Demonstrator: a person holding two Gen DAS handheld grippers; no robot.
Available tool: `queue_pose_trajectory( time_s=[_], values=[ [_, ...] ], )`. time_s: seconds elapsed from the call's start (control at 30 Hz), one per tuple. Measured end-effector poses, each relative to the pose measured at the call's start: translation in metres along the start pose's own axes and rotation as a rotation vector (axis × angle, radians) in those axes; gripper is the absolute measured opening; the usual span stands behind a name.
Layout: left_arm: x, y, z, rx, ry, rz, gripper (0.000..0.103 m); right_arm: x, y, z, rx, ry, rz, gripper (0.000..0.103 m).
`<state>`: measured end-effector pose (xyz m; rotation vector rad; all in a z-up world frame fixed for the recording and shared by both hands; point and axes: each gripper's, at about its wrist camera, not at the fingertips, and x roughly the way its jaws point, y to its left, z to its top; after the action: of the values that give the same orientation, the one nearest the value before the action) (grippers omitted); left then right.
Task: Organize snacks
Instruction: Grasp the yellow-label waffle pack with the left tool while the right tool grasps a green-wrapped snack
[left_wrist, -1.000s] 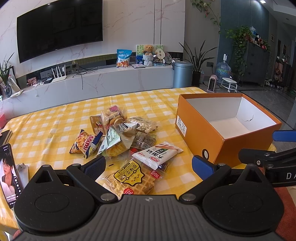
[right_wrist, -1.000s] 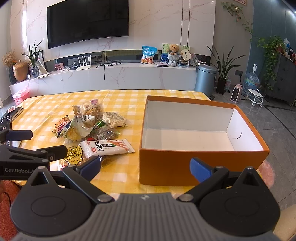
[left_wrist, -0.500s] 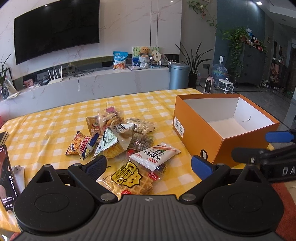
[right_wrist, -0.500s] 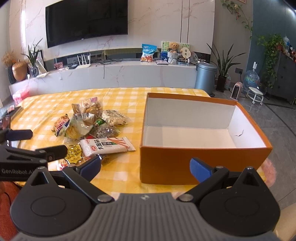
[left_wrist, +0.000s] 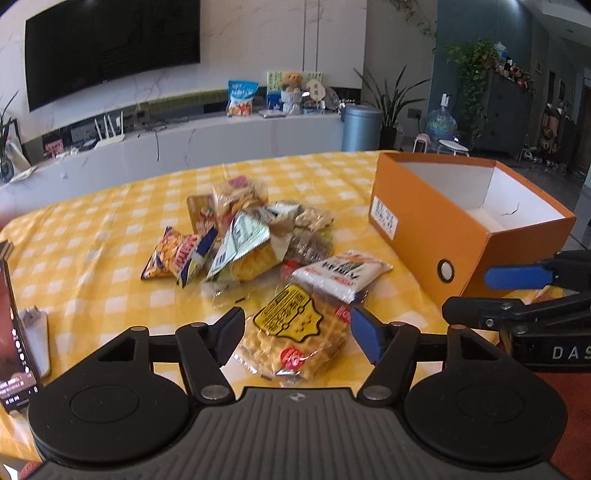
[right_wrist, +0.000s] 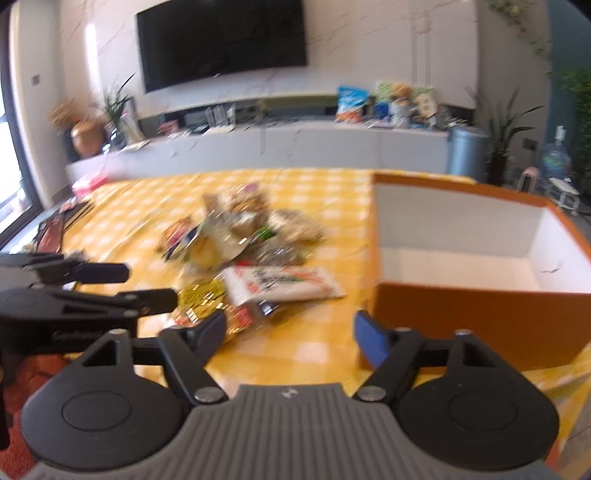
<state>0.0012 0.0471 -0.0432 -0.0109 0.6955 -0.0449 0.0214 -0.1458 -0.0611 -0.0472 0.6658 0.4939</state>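
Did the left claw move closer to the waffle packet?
Yes. The left claw dropped toward the waffle packet, jaws closing around it, not yet pressing.

My left wrist view is bright and fairly sharp, lit by daylight; the waffle pack (left_wrist: 291, 332) shows small glare spots on its wrapper. The fisheye bends the wall and TV (left_wrist: 110, 48) near the edges, and the corners go dark. My right wrist view is smeared by motion blur: the snack pile (right_wrist: 243, 236) and box (right_wrist: 476, 280) are soft. A window (right_wrist: 7, 166) at its left edge burns out white.
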Motion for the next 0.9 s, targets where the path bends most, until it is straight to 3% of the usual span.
queue_pose_trajectory(
  time_s=[0.2,0.27,0.37,0.53,0.7,0.83,0.9],
  values=[
    [0.018,0.020,-0.003,-0.146,0.075,-0.021,0.088,0.030,0.011,-0.003,-0.026,0.071,0.064,0.039],
    [0.024,0.023,0.000,-0.145,0.085,-0.024,0.089,0.038,0.016,0.000,-0.043,0.073,0.074,0.037],
    [0.033,0.023,0.004,-0.063,0.107,-0.018,0.089,0.053,0.020,0.006,-0.077,0.067,0.060,0.037],
    [0.044,0.020,0.003,0.110,0.112,-0.089,0.097,0.074,0.011,0.013,-0.058,0.109,0.055,0.028],
    [0.055,-0.001,0.000,0.334,0.147,-0.068,0.098,0.085,0.008,0.010,-0.049,0.147,0.072,0.029],
    [0.068,-0.010,-0.002,0.412,0.180,-0.092,0.103,0.092,0.007,0.010,-0.015,0.173,0.092,0.048],
    [0.076,-0.014,-0.003,0.451,0.192,-0.077,0.103,0.095,0.008,0.010,-0.015,0.176,0.092,0.049]
  ],
)
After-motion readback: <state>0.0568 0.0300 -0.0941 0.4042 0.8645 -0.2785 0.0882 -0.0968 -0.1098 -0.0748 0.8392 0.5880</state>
